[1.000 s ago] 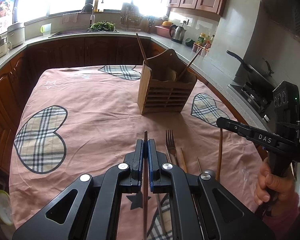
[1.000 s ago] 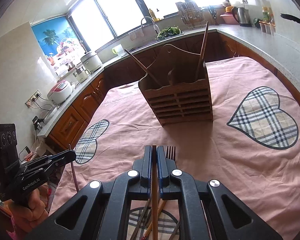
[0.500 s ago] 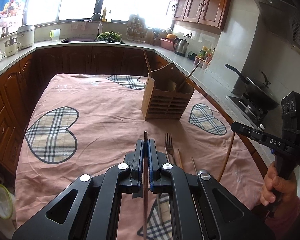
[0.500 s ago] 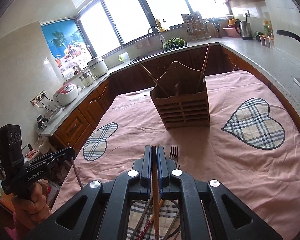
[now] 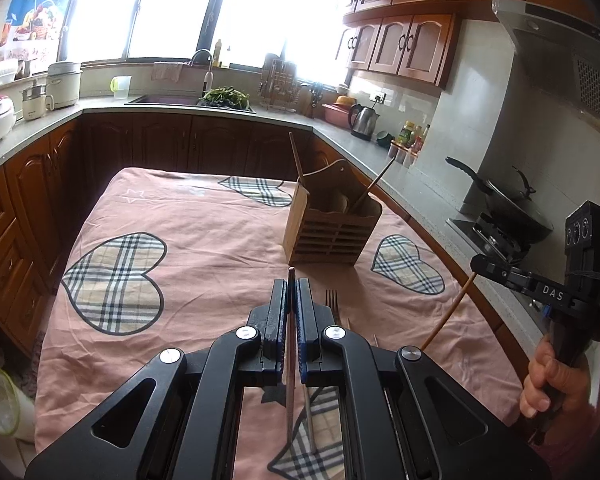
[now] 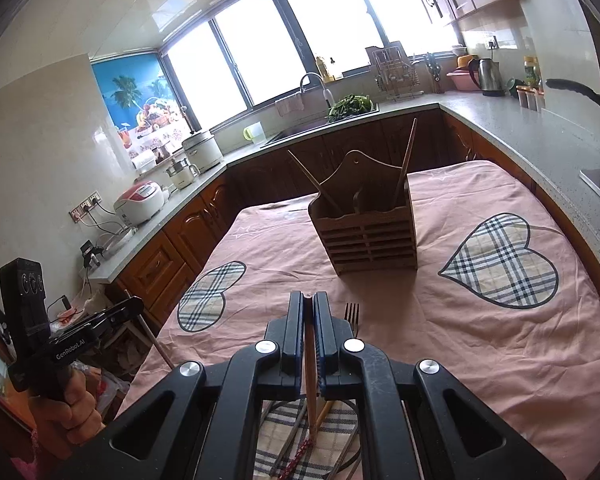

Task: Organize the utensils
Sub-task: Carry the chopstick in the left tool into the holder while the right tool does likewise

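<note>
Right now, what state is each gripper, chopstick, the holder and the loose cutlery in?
left gripper: shut on a dark chopstick, lifted off the cloth.
right gripper: shut on a light wooden chopstick, also lifted.
wooden utensil holder: upright on the tablecloth, two chopsticks leaning inside.
fork: flat on the cloth, tines toward the holder.
remaining utensils: loose pile under the right gripper.

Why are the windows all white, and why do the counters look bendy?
Left wrist view: daylight overexposes the kitchen windows into white glare. Right wrist view: the windows are blown out too, and the fisheye lens curves the grey countertop. Both views darken at the corners; the slatted wooden utensil holder stays sharp.
</note>
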The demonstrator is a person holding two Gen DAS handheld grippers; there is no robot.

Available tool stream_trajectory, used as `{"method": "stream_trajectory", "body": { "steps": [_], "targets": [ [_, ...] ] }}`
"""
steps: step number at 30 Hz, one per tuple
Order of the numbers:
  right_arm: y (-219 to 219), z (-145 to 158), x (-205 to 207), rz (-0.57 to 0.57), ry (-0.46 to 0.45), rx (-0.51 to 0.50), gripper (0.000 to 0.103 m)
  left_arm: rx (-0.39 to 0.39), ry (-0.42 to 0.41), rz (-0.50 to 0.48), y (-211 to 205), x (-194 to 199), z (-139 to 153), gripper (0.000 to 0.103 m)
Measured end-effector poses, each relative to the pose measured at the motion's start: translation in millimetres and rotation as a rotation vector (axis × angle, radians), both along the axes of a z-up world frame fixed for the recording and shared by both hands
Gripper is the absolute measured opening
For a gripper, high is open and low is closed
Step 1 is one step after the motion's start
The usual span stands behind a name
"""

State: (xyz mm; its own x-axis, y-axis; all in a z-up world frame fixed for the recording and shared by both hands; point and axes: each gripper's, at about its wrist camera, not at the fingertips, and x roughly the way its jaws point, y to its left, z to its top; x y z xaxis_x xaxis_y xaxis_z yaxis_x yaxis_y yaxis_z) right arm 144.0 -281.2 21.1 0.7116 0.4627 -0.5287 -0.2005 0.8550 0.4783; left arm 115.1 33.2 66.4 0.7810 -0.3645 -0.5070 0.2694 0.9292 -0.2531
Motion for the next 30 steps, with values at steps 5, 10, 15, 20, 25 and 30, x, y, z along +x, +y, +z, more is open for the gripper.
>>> {"method": "stream_trajectory", "body": {
  "steps": [5, 10, 15, 20, 25, 30],
  "targets": [
    [-9, 12, 3, -0.039, -0.042, 0.008, 0.005, -0.055, -0.049, 0.03, 6, 4, 14, 0.004],
    [-22, 24, 13, -0.081, -0.078, 0.017, 0.005, -0.095, -0.098, 0.056, 9, 15, 30, 0.003],
    [-37, 34, 26, -0.129, -0.112, 0.03, 0.005, -0.124, -0.146, 0.081, 8, 31, 42, 0.003],
    [-54, 41, 46, -0.175, -0.142, 0.048, 0.005, -0.159, -0.173, 0.093, 5, 53, 53, 0.003],
    [-70, 50, 69, -0.23, -0.176, 0.068, 0.005, -0.212, -0.211, 0.116, 1, 79, 68, 0.003],
    [-84, 61, 95, -0.285, -0.213, 0.081, 0.005, -0.249, -0.248, 0.141, -4, 111, 82, 0.003]
  ]
}}
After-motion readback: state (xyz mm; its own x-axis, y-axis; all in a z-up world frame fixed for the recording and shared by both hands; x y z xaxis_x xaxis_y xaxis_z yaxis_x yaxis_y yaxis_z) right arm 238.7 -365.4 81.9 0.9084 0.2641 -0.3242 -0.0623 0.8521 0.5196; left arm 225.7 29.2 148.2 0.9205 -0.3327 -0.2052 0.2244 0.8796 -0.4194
